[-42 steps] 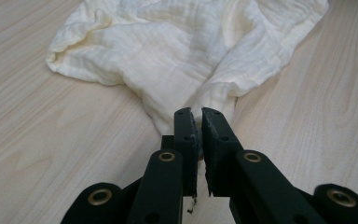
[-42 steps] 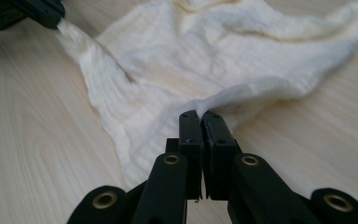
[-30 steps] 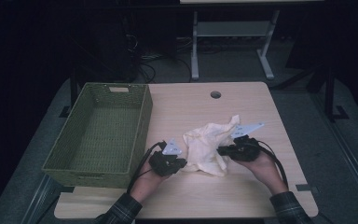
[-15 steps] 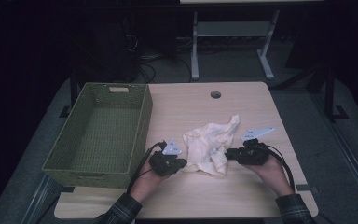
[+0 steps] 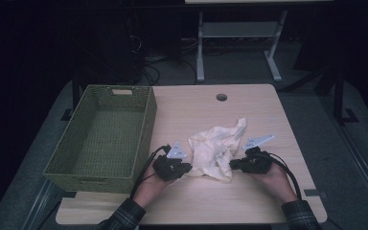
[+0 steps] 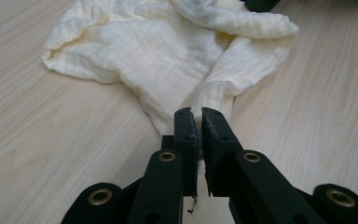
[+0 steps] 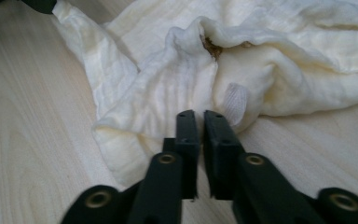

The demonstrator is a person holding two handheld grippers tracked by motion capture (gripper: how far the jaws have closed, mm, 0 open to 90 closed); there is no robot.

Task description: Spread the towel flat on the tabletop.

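Observation:
A crumpled cream cloth (image 5: 215,148) lies on the wooden table (image 5: 196,105), a little right of its middle. My left gripper (image 5: 188,168) sits low at the cloth's near left corner, shut on a pinch of the fabric. In the left gripper view the cloth (image 6: 168,51) narrows down into the closed tips of the left gripper (image 6: 198,112). My right gripper (image 5: 232,165) rests at the cloth's near right edge, pointing left. In the right gripper view the right gripper (image 7: 199,114) has its jaws together over the folded edge of the cloth (image 7: 177,88).
A green woven basket (image 5: 143,139) stands empty along the table's left side, close to my left hand. A round cable hole (image 5: 222,97) sits near the far edge. Beyond the table stands a white-legged frame (image 5: 200,52) on the dark floor.
My right gripper has sunk toward the table and shifted slightly right and nearer to me, staying at the cloth's edge. The left gripper has kept still.

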